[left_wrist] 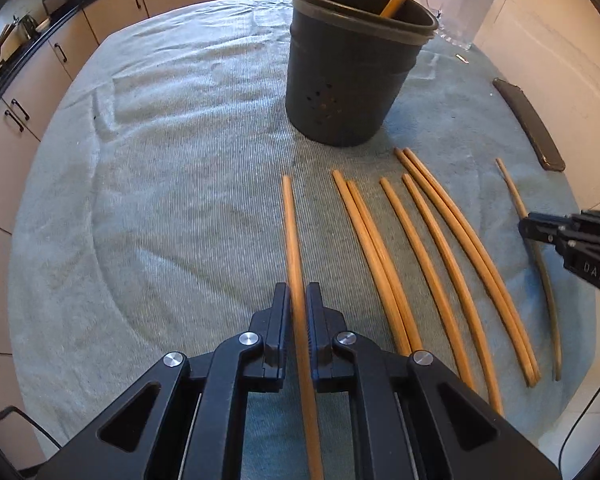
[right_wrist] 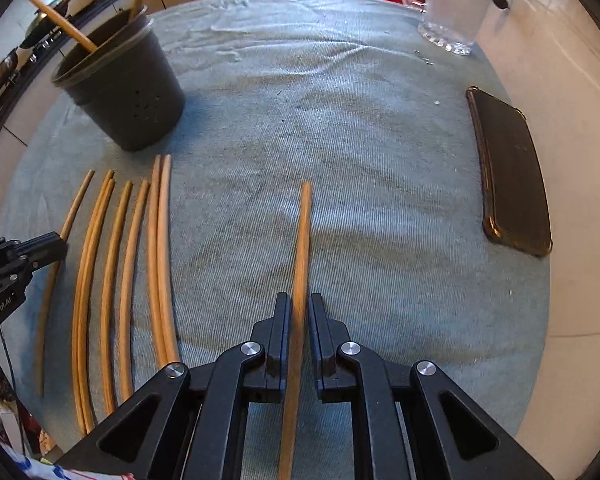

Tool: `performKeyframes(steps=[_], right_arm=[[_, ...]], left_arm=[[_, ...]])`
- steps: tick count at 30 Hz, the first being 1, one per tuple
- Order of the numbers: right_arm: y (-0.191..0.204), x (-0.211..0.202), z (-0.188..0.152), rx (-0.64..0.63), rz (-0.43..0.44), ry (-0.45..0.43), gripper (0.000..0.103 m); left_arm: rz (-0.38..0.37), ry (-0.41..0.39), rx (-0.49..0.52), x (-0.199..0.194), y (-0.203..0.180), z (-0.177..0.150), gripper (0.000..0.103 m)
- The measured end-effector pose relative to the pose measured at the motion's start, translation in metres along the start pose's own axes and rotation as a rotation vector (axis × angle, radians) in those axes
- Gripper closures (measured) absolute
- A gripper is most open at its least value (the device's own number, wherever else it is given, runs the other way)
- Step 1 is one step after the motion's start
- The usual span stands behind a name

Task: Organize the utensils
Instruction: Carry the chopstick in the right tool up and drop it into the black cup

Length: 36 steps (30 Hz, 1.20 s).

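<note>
A wooden chopstick [left_wrist: 292, 232] runs between the jaws of my left gripper [left_wrist: 299, 292], which is shut on it. My right gripper [right_wrist: 299, 300] is shut on another chopstick [right_wrist: 304, 232] the same way. Several loose chopsticks [left_wrist: 480, 256] lie side by side on the grey-green cloth [left_wrist: 160, 200] between the two grippers, and they show as a row [right_wrist: 158, 240] at the left of the right wrist view. The dark utensil holder [left_wrist: 348, 80] stands upright beyond them with two chopsticks leaning inside; it is also in the right wrist view [right_wrist: 128, 88]. Each gripper shows at the edge of the other's view [left_wrist: 526, 226] [right_wrist: 60, 246].
A black phone [right_wrist: 512, 172] lies flat near the cloth's right edge. A clear glass mug [right_wrist: 452, 12] stands at the far right corner. Kitchen cabinets [left_wrist: 28, 92] and a counter with cookware run along the left. Pale floor lies beyond the table on the right.
</note>
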State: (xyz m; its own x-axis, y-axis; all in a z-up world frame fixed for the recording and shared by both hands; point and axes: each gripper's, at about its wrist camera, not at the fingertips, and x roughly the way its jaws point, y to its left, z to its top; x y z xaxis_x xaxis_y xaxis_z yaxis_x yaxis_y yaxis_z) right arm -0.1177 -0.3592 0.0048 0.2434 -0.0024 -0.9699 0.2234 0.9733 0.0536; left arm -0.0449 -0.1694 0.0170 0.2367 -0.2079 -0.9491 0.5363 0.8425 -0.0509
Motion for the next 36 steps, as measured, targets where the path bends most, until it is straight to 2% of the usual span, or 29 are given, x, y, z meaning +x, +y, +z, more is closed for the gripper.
performKeyframes(steps=[6,9,11,12,13,15,18,26,32,36], right_arm=[[0.003,0.006,0.019,-0.023,-0.008,0.057,0.094],[0.005,0.007,0.023,-0.032,-0.010,0.060,0.094],[0.007,0.008,0.026,-0.031,-0.010,0.037,0.094],[0.008,0.007,0.024,-0.033,-0.016,0.025,0.095],[0.010,0.005,0.020,-0.033,-0.021,0.012,0.096],[0.011,0.001,0.016,-0.022,-0.015,-0.021,0.096],[0.008,-0.015,0.010,0.007,0.002,-0.099,0.096],[0.014,-0.092,-0.028,0.022,0.009,-0.371,0.096],[0.020,-0.134,-0.062,0.031,0.015,-0.518,0.096],[0.022,-0.146,-0.083,0.038,0.020,-0.580,0.096]], left_arm=[[-0.004,0.021,0.020,0.004,-0.001,0.010,0.093],[-0.033,0.031,0.020,0.006,-0.002,0.017,0.082],[-0.044,0.022,0.017,0.007,-0.003,0.019,0.079],[-0.033,0.005,0.026,0.007,-0.005,0.019,0.080],[-0.022,-0.005,0.037,0.008,-0.007,0.018,0.092],[-0.016,-0.020,0.042,0.006,-0.008,0.015,0.097],[-0.046,-0.085,0.012,-0.012,-0.002,0.008,0.097],[-0.085,-0.338,-0.029,-0.096,0.007,-0.031,0.097],[-0.089,-0.479,-0.015,-0.145,0.009,-0.067,0.097],[-0.073,-0.549,0.011,-0.170,0.008,-0.093,0.097]])
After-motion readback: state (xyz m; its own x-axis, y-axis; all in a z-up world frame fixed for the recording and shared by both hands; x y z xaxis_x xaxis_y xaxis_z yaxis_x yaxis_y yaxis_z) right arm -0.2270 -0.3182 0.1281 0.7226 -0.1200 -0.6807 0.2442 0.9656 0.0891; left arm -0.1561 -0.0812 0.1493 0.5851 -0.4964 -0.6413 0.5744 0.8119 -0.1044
